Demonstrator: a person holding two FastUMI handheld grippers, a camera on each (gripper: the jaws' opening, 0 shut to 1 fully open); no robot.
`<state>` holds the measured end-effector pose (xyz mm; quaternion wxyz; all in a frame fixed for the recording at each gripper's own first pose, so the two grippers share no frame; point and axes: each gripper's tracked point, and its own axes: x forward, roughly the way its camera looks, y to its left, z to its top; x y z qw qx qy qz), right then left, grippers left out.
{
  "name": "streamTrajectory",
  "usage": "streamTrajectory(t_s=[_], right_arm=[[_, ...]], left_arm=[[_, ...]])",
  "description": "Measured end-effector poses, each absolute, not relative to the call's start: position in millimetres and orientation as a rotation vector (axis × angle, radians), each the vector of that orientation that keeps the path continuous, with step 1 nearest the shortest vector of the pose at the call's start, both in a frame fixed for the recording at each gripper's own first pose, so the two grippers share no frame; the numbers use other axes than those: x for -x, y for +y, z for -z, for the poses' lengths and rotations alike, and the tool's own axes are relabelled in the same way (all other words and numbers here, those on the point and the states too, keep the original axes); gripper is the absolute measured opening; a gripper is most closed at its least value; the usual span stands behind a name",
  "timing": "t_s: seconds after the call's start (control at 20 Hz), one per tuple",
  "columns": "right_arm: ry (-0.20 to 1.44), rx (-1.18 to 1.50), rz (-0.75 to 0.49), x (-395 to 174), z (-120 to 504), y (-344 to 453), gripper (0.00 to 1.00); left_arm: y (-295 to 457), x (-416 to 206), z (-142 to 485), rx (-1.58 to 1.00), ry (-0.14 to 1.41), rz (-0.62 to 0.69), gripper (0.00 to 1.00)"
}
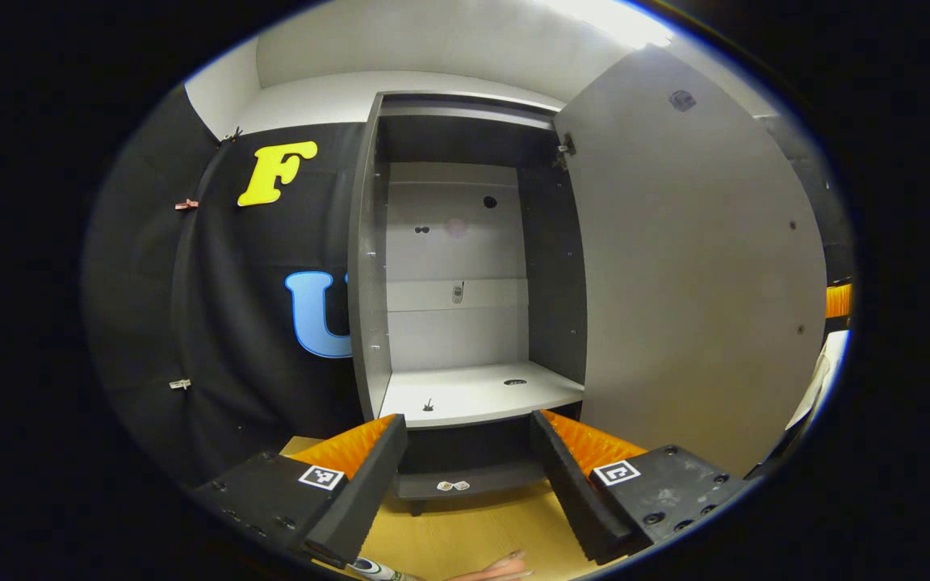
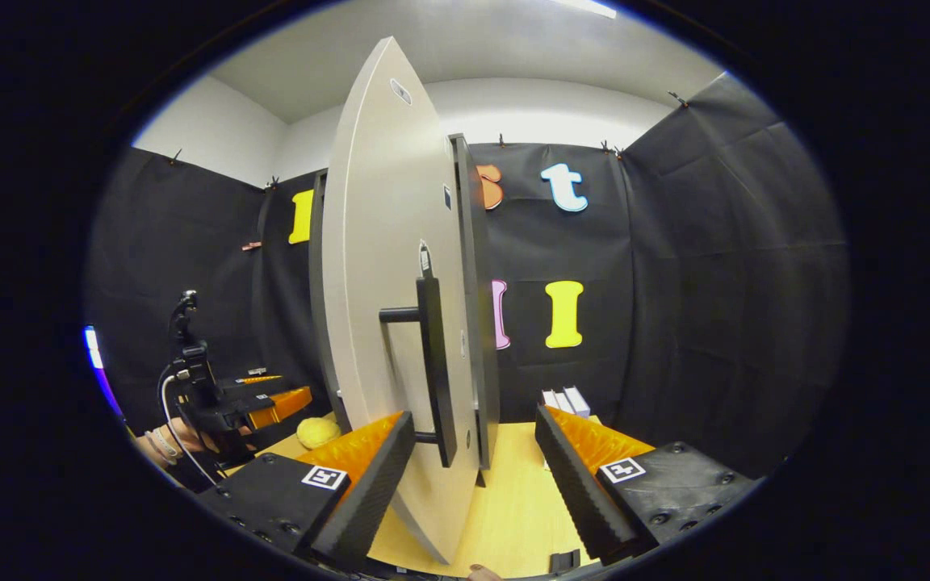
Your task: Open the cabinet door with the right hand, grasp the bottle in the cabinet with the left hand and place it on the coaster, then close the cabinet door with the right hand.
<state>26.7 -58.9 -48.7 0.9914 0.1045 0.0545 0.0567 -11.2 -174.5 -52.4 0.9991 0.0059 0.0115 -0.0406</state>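
Left gripper view: cabinet door (image 1: 691, 282) open.

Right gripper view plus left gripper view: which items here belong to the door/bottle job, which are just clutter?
Job:
- cabinet door, swung open
- door handle, between the open right gripper fingers, not clamped
- cabinet shelf, no bottle on it
- left gripper, open

Lying about:
- yellow round object on the table
- small white boxes at the back

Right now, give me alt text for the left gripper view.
An open cabinet stands straight ahead, its door swung wide to the right and its shelf bare. The left gripper points at it with fingers spread apart, above a wooden table.
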Motion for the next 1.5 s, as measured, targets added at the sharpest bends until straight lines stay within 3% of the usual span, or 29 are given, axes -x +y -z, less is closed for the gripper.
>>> streamTrajectory(t_s=[0.05,0.15,0.2,0.6,1.2,1.5], right_arm=[[0.111,-0.196,-0.113,-25.2,48.1,-56.7,1.00],[0.110,-0.183,-0.114,-25.5,45.2,-49.4,0.87],[0.113,-0.185,-0.117,-24.7,44.2,-42.8,0.96],[0.130,-0.188,-0.137,-37.2,46.0,38.5,0.96],[0.088,-0.207,-0.190,-98.9,35.6,151.9,0.97],[0.097,-0.180,-0.224,-99.2,38.2,163.5,0.95]], left_arm=[[-174.0,10.1,53.8,-0.018,0.025,0.087,0.99],[-173.9,4.7,54.8,-0.029,0.030,0.105,0.96],[-172.4,1.6,53.8,-0.032,0.031,0.117,0.96],[-131.5,-15.8,55.6,-0.028,0.029,0.192,0.96],[-20.5,-26.1,59.3,-0.055,0.022,0.177,0.96],[0.3,-16.2,58.1,-0.047,0.019,0.150,0.96]])
